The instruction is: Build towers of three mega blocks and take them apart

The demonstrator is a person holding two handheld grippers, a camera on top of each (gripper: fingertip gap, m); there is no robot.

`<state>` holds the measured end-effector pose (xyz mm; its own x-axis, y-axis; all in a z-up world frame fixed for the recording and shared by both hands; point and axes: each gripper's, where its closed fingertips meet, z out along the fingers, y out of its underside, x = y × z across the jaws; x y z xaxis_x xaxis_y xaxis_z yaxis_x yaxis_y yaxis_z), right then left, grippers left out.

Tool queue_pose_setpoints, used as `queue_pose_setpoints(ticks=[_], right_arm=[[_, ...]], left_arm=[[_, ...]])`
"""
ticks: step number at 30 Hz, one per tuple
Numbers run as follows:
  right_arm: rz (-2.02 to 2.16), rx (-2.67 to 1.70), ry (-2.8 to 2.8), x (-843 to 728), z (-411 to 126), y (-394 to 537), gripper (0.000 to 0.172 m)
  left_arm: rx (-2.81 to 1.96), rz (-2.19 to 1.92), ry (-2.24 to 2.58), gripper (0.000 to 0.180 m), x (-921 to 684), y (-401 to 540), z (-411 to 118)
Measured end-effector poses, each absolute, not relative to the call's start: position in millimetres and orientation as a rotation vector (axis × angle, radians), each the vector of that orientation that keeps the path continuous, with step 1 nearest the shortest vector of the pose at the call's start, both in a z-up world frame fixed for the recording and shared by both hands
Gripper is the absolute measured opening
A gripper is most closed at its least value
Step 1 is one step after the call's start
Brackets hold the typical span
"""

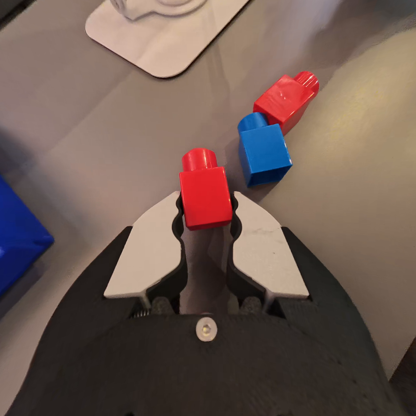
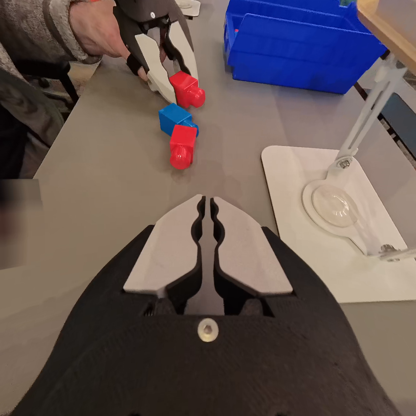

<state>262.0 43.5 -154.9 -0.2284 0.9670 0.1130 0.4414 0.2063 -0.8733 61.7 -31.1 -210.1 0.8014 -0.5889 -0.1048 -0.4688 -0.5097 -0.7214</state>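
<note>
I see the grey tabletop (image 2: 112, 225) spread under both grippers. Far ahead of my right gripper (image 2: 207, 199), to its right, sits a big blue plastic bin (image 2: 292, 51); closer on that side lies a white flat board (image 2: 292, 225) carrying a white stand base. My left gripper (image 1: 206, 198) is clamped on a red plastic block (image 1: 204, 198), both pads pressing its sides, stud pointing away from it. Just ahead to its right, a blue plastic block (image 1: 263, 155) and a second red plastic block (image 1: 283, 101) lie toppled, stuck together. My right gripper's jaws are nearly together, nothing between them, well short of the blocks.
</note>
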Motion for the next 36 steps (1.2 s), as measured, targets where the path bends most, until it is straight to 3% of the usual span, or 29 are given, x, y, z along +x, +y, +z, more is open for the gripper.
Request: queue_pose_setpoints(ticks=[5, 14, 25, 29, 36], right_arm=[[0.914, -1.344, -1.799, 232, -160, 25, 0.017], [0.854, -1.492, -1.803, 181, -188, -10, 0.059], [0.816, -1.596, -1.855, 156, -216, -12, 0.053], [0.830, -1.595, -1.876, 151, -217, -13, 0.037], [0.872, -1.550, -1.838, 151, -205, -11, 0.037]], left_arm=[[-2.121, -0.215, 0.826, 0.038, 52, -29, -201], [-2.038, -0.238, 0.974, 0.038, 48, -25, -195], [-1.999, -0.289, 1.046, 0.037, 54, -21, -197], [-1.998, -0.279, 1.054, 0.037, 54, -19, -197], [-1.965, -0.293, 1.052, 0.037, 56, -15, -189]])
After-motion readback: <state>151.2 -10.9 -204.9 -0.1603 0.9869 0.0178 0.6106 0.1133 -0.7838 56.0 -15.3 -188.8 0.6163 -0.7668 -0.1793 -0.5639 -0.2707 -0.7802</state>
